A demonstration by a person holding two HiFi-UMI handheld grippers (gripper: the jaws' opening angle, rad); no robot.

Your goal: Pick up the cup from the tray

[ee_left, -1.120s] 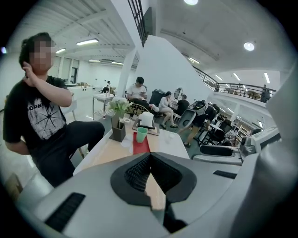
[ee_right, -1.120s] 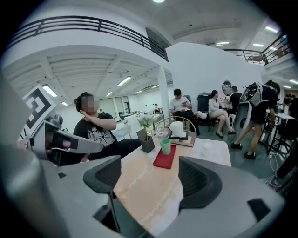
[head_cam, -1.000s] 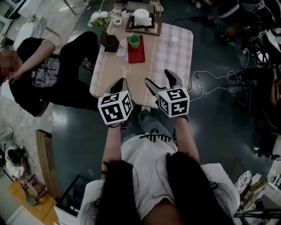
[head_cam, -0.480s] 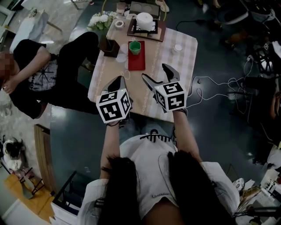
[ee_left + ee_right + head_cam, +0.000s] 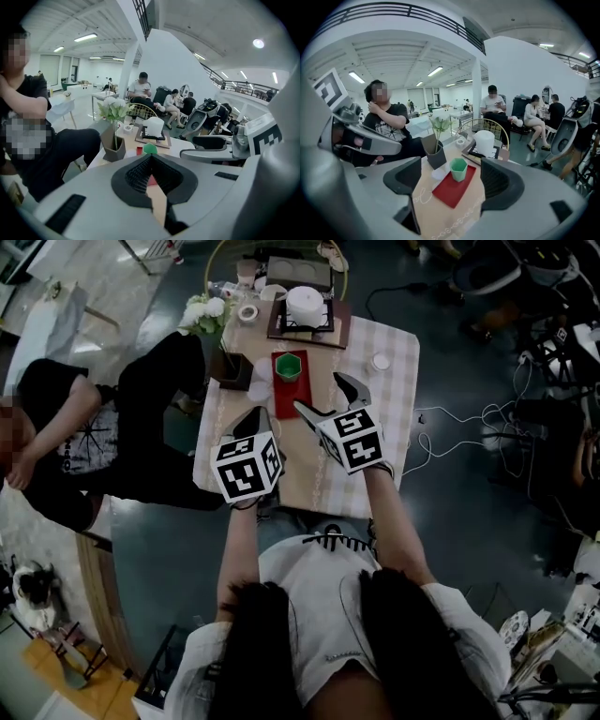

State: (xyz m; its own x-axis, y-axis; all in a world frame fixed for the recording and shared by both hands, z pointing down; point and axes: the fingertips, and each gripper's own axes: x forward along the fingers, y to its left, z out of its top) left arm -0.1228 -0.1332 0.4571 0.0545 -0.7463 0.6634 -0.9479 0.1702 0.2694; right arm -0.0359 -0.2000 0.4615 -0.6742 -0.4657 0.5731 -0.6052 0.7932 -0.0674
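Note:
A green hexagonal cup (image 5: pixel 289 366) stands upright at the far end of a red tray (image 5: pixel 290 385) on the checked table (image 5: pixel 375 418). My right gripper (image 5: pixel 331 400) hovers open over the table just right of the tray, short of the cup. In the right gripper view the cup (image 5: pixel 458 169) and tray (image 5: pixel 451 191) lie ahead between the spread fingers (image 5: pixel 407 177), untouched. My left gripper (image 5: pixel 254 422) is shut and empty near the table's left side, below the tray. In the left gripper view the cup (image 5: pixel 150 149) shows just above the closed jaw tips (image 5: pixel 151 158).
A dark pot of white flowers (image 5: pixel 231 365) stands left of the tray, a white saucer (image 5: pixel 260 390) beside it. A white pot on a dark tray (image 5: pixel 305 306), a tape roll (image 5: pixel 248 312) and a small lid (image 5: pixel 380 362) sit farther back. A seated person (image 5: pixel 84 427) is left; cables (image 5: pixel 469 418) right.
Both grippers have moved forward over the table towards the tray, the right one farther. The cup and tray have not moved.

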